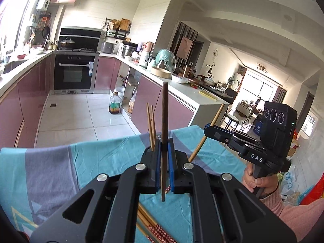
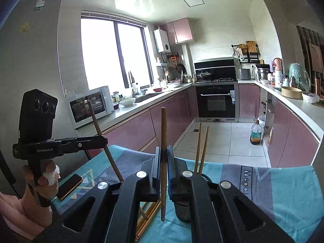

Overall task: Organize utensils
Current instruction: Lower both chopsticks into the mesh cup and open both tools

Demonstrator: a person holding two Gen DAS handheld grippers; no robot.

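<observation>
Right claw [image 2: 164, 158] pinches an upright chopstick [image 2: 163, 133] above the tablecloth [image 2: 283, 194].

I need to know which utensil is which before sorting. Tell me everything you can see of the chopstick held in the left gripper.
The dark chopstick is a slim brown stick, seemingly wood, darker than the pale ones nearby. It stands nearly upright, clamped mid-length between the blue pads of the left gripper, both ends free above the blue tablecloth.

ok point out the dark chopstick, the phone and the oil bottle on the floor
dark chopstick [image 1: 164, 109], left wrist view, upper shaft above the gripper
phone [image 2: 69, 186], right wrist view, middle of its dark screen
oil bottle [image 2: 256, 134], right wrist view, on its label
</observation>
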